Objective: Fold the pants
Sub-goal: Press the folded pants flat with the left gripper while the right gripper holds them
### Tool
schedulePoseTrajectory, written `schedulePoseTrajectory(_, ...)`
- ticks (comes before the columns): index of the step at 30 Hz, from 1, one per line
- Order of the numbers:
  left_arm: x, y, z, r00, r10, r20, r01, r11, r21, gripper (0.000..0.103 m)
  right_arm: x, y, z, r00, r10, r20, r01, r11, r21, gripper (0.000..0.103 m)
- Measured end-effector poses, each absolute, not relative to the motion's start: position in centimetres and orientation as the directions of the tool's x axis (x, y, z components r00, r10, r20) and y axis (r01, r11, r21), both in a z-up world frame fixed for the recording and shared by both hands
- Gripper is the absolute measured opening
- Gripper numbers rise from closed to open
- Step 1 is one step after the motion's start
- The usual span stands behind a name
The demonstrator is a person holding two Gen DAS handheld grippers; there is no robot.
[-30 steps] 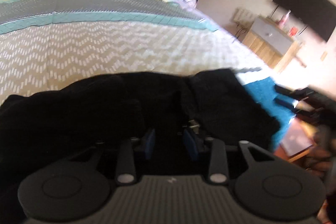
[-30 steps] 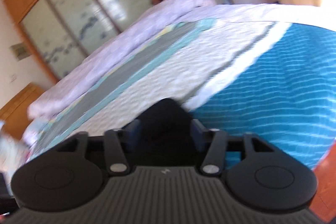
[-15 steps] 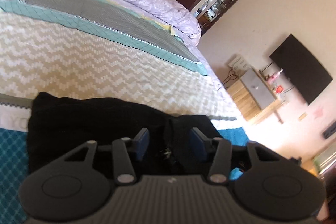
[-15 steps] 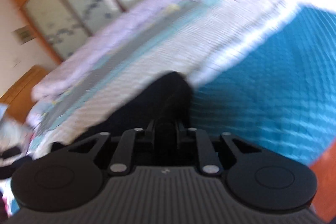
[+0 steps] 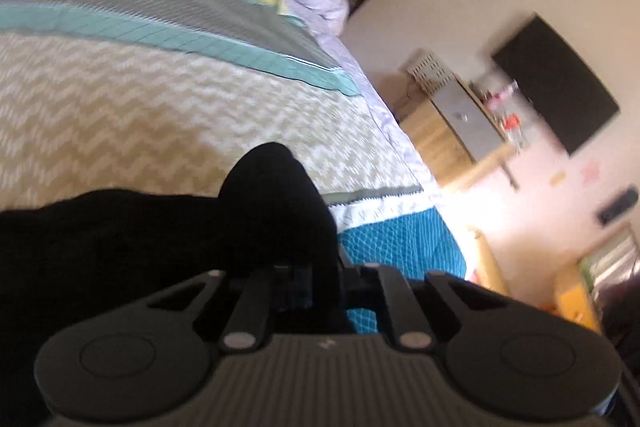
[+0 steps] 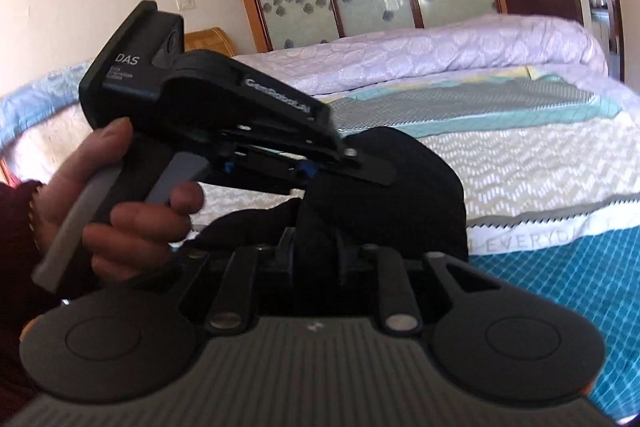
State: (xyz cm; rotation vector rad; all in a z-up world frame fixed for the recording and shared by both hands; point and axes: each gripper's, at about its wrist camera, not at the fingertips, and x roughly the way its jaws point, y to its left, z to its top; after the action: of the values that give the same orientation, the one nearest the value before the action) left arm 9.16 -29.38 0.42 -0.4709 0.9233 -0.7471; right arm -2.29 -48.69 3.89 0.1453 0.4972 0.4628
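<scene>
Both tongs are pinching the black pants [image 5: 120,239] above the bed [image 5: 120,115], a bunched fold rising between them. The left tongs [image 5: 316,279] are clamping fully closed on the cloth, having just been closing. The right tongs [image 6: 316,247] are gripping a thick wad, their jaws having just eased slightly wider. In the right wrist view, the left hand [image 6: 116,211] is squeezing the trigger.
</scene>
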Motion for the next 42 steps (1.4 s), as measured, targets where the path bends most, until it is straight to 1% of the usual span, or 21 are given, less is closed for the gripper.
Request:
schedulePoseTrajectory(1, 9.0, -28.6, 0.5, 0.400, -0.746, -0.533, 0.362, 0.663, -0.655, 0.009, -2.1, -48.6, 3.9, 0.772, 0.476, -0.421, -0.400, 0.879, 0.259, 0.047)
schedulePoseTrajectory(2, 8.7, -27.7, 0.9, 0.422, -0.737, -0.528, 0.366, 0.671, -0.644, 0.009, -2.1, -48.6, 3.8, 0.769, 0.481, -0.421, -0.404, 0.876, 0.264, 0.059)
schedulePoseTrajectory(4, 8.0, -25.6, 2.0, 0.456, -0.731, -0.508, 0.379, 0.676, -0.632, 0.009, -1.9, -48.1, 3.7, 0.755, 0.495, -0.429, -0.429, 0.869, 0.248, 0.056)
schedulePoseTrajectory(5, 7.7, -24.4, 2.4, 0.470, -0.731, -0.495, 0.378, 0.674, -0.635, 0.009, -1.7, -47.7, 3.7, 0.732, 0.520, -0.439, -0.453, 0.854, 0.256, 0.038)
schedulePoseTrajectory(6, 7.3, -23.2, 2.7, 0.486, -0.727, -0.485, 0.374, 0.674, -0.637, 0.009, -1.4, -47.2, 3.8, 0.706, 0.555, -0.440, -0.479, 0.832, 0.279, 0.028)
schedulePoseTrajectory(7, 7.0, -22.1, 3.2, 0.502, -0.723, -0.475, 0.372, 0.676, -0.636, 0.009, -1.1, -46.7, 4.0, 0.680, 0.589, -0.437, -0.506, 0.808, 0.301, 0.025)
schedulePoseTrajectory(13, 4.7, -15.5, 3.5, 0.610, -0.648, -0.457, 0.301, 0.722, -0.623, 0.010, 0.7, -41.9, 4.7, 0.518, 0.739, -0.431, -0.651, 0.667, 0.362, 0.025)
schedulePoseTrajectory(18, 4.2, -10.7, -0.5, 0.659, -0.535, -0.529, 0.104, 0.761, -0.640, 0.010, 3.3, -38.0, 2.6, 0.377, 0.781, -0.498, -0.681, 0.599, 0.422, 0.026)
schedulePoseTrajectory(20, 4.8, -10.4, -3.1, 0.648, -0.455, -0.611, 0.025, 0.814, -0.580, 0.014, 4.7, -36.9, 0.9, 0.320, 0.765, -0.559, -0.663, 0.602, 0.445, 0.029)
schedulePoseTrajectory(22, 5.2, -10.9, -5.9, 0.605, -0.408, -0.684, -0.051, 0.838, -0.544, 0.027, 5.0, -36.7, 0.2, 0.304, 0.766, -0.566, -0.659, 0.598, 0.455, 0.031)
schedulePoseTrajectory(24, 4.8, -11.0, -6.4, 0.635, -0.401, -0.660, -0.055, 0.829, -0.556, 0.031, 4.0, -37.0, 0.9, 0.291, 0.778, -0.556, -0.672, 0.580, 0.460, 0.044)
schedulePoseTrajectory(26, 4.9, -11.1, -5.9, 0.635, -0.396, -0.663, -0.054, 0.834, -0.550, 0.046, 3.4, -38.6, 1.9, 0.310, 0.793, -0.524, -0.676, 0.572, 0.466, 0.062)
schedulePoseTrajectory(27, 4.8, -10.9, -5.7, 0.637, -0.389, -0.665, -0.062, 0.834, -0.548, 0.054, 2.7, -39.5, 2.0, 0.339, 0.800, -0.496, -0.677, 0.573, 0.462, 0.064)
schedulePoseTrajectory(32, 3.6, -10.0, -4.1, 0.635, -0.424, -0.646, -0.065, 0.803, -0.592, 0.059, 1.0, -45.2, 3.3, 0.491, 0.770, -0.407, -0.620, 0.637, 0.458, 0.062)
schedulePoseTrajectory(33, 3.2, -10.1, -3.6, 0.632, -0.433, -0.642, -0.060, 0.799, -0.598, 0.063, 0.8, -46.1, 3.3, 0.515, 0.755, -0.405, -0.599, 0.656, 0.460, 0.061)
schedulePoseTrajectory(35, 2.4, -10.5, -3.1, 0.627, -0.445, -0.640, -0.039, 0.802, -0.595, 0.075, 1.0, -47.7, 3.1, 0.542, 0.734, -0.408, -0.561, 0.678, 0.475, 0.052)
schedulePoseTrajectory(36, 2.0, -10.9, -2.9, 0.623, -0.447, -0.642, -0.023, 0.810, -0.586, 0.083, 1.0, -48.2, 2.8, 0.546, 0.725, -0.421, -0.541, 0.688, 0.484, 0.050)
schedulePoseTrajectory(38, 1.3, -12.1, -2.7, 0.609, -0.437, -0.662, 0.023, 0.844, -0.536, 0.084, 1.8, -48.4, 1.5, 0.533, 0.690, -0.489, -0.494, 0.724, 0.482, 0.039)
schedulePoseTrajectory(40, 1.0, -13.4, -3.6, 0.582, -0.388, -0.715, 0.038, 0.891, -0.452, 0.082, 2.0, -48.2, -0.2, 0.504, 0.652, -0.567, -0.460, 0.758, 0.464, 0.039)
schedulePoseTrajectory(41, 1.0, -13.7, -4.4, 0.557, -0.392, -0.733, 0.032, 0.892, -0.452, 0.084, 1.8, -48.2, -1.1, 0.487, 0.638, -0.596, -0.442, 0.769, 0.462, 0.038)
schedulePoseTrajectory(42, 0.9, -13.7, -5.2, 0.539, -0.419, -0.731, 0.014, 0.872, -0.490, 0.085, 1.6, -48.5, -1.6, 0.480, 0.650, -0.589, -0.431, 0.759, 0.488, 0.038)
